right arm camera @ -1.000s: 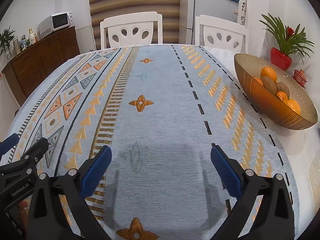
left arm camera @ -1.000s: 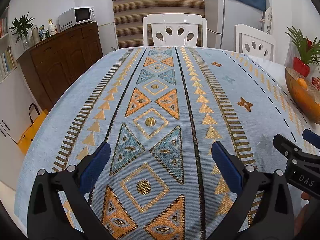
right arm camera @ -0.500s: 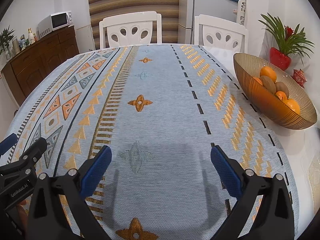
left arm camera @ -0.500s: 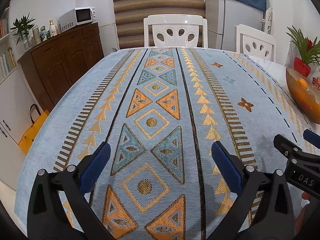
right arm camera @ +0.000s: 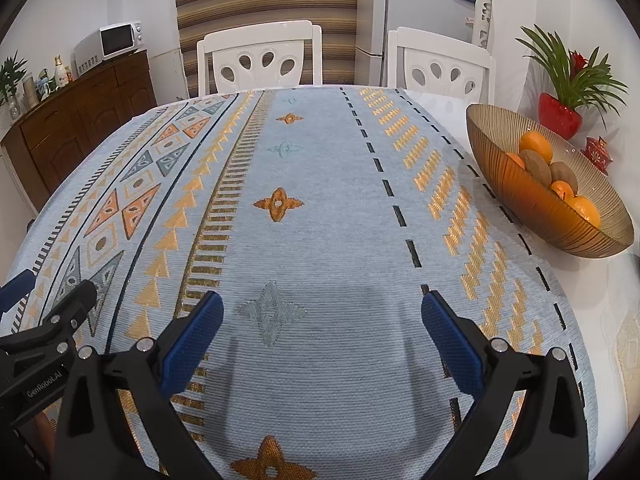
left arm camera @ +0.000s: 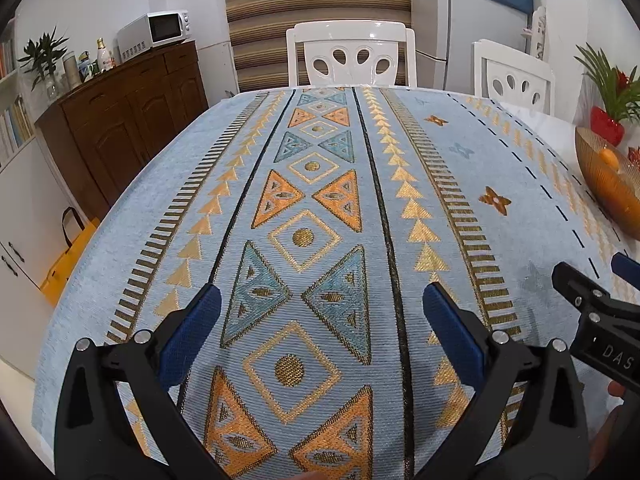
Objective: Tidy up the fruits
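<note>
- You are holding the left gripper (left arm camera: 322, 306) at the bottom of the left wrist view, its two black arms with blue ribbed pads (left arm camera: 452, 330) spread wide and nothing lying between them.
- You are holding the right gripper (right arm camera: 322, 306) the same way at the bottom of the right wrist view, jaws gaping and gripping nothing, blue pads (right arm camera: 194, 334) hovering over the cloth.
- Each tool is showing in the other's view: the right one is poking in at the lower right edge of the left wrist view, the left one at the lower left edge of the right wrist view, so you are keeping them side by side.
- Under both, the pale blue woven tablecloth (right arm camera: 340, 220) with orange and teal triangles, diamonds and gold bands is covering the table.
- The ribbed amber glass bowl (right arm camera: 516, 196) is sitting at the right of the right wrist view, just off the cloth's edge, well apart from both grippers.
- Inside it, the round oranges (right arm camera: 536, 146) and the brown fuzzy kiwis (right arm camera: 538, 168) are lying piled together, touching.
- Behind the bowl, a green leafy plant in a red pot (right arm camera: 560, 114) is standing at the upper right.
- Two white plastic chairs (right arm camera: 260, 64) are standing at the table's far end.
- A dark wooden sideboard (left arm camera: 124, 120) with a white microwave (left arm camera: 154, 36) on top is standing at the upper left.
</note>
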{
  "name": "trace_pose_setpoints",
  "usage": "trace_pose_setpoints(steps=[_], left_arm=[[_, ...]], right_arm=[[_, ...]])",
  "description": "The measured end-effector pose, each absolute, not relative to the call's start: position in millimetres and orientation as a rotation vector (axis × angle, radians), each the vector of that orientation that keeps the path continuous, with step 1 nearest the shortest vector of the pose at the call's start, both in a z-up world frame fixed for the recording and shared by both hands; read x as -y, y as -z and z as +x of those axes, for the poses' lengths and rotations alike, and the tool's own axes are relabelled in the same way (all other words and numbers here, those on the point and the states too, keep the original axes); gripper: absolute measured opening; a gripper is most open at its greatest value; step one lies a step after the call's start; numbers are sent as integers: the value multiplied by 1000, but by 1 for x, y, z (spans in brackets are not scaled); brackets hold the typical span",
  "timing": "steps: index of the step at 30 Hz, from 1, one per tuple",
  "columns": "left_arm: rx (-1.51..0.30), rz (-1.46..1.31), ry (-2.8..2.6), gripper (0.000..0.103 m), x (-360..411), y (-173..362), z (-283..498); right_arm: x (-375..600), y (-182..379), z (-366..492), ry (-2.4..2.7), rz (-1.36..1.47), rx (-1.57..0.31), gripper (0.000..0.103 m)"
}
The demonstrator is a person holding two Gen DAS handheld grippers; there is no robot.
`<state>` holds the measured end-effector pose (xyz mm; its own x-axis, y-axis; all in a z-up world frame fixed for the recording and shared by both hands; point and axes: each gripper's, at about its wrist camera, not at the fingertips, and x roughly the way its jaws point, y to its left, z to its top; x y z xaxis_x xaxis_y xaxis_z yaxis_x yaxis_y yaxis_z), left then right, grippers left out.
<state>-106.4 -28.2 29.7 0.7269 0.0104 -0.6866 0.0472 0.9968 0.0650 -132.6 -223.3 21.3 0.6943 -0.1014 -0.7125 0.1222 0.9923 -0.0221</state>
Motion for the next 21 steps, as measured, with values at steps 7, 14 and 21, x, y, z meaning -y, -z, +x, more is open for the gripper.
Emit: trace_pose_setpoints(steps=[7,14,21], left_arm=[[-788,68,19,100,28,-27,-103],[-790,69,14,100,28,-26,-103],[-793,87,11,100,30,-26,-103]], right_arm=[[223,-21,-132,127,26,-799,98],[223,-20,-132,128,27,-799,98],[224,-20,-132,129,29,-801,98]])
